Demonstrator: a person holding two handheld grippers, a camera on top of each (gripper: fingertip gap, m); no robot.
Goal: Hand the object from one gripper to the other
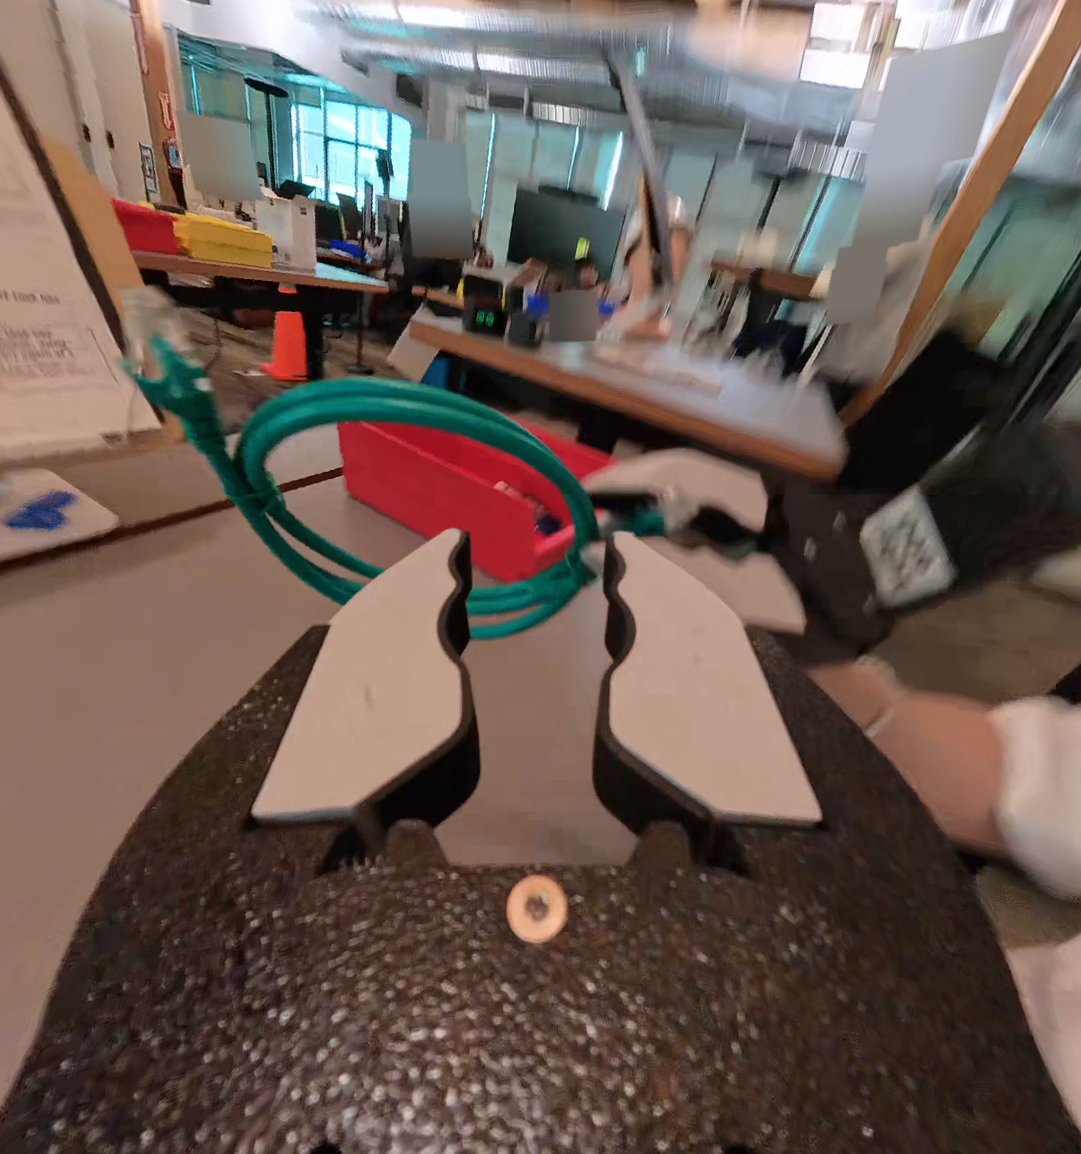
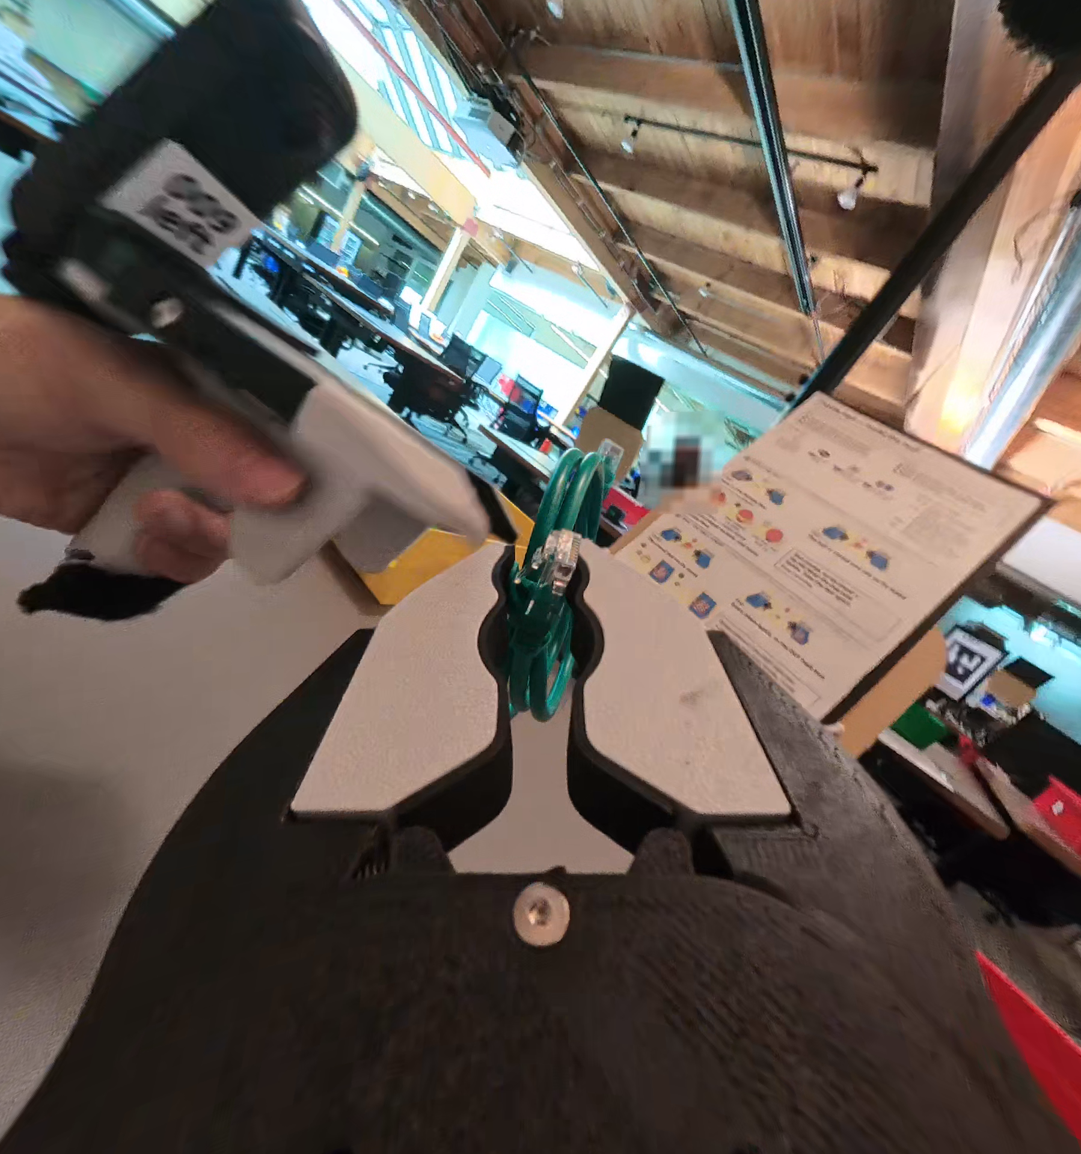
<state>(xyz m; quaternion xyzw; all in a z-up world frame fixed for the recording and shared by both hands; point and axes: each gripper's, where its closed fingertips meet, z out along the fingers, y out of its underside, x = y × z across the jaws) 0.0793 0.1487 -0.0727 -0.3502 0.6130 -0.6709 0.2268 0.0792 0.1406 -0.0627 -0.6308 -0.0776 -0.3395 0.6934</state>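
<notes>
Cable: one green coiled network cable (image 1: 400,499), bundled with ties, held up in the air above the table (image 1: 119,624); coil of several loops, exact loop count not readable.
Connectors: two clear plastic plugs; one sticks up at the far left of the coil (image 1: 151,325) in the left wrist view, the other sits right at the right gripper's fingertips (image 2: 557,556) in the right wrist view.
Right gripper: (image 2: 541,562) fingers pressed in on the cable, pinching the bundle in the notch between them; the coil rises past the tips, a short loop hangs down between the fingers. Also shows in the left wrist view, at the right, blurred, gripping the coil's right side.
Left gripper: (image 1: 535,549) two fingers spread apart, nothing between them; tips just beside the coil's lower right edge, touching or not cannot be told. In the right wrist view it shows at the left, blurred, held by a bare hand (image 2: 76,437).
Bins: one red bin (image 1: 450,487) on the table behind the coil; one red (image 1: 144,228) and one yellow stack (image 1: 222,240) on a far desk.
Board: one printed instruction board (image 2: 838,549) propped beside the table.
Cone: one orange cone (image 1: 288,343) on the floor.
</notes>
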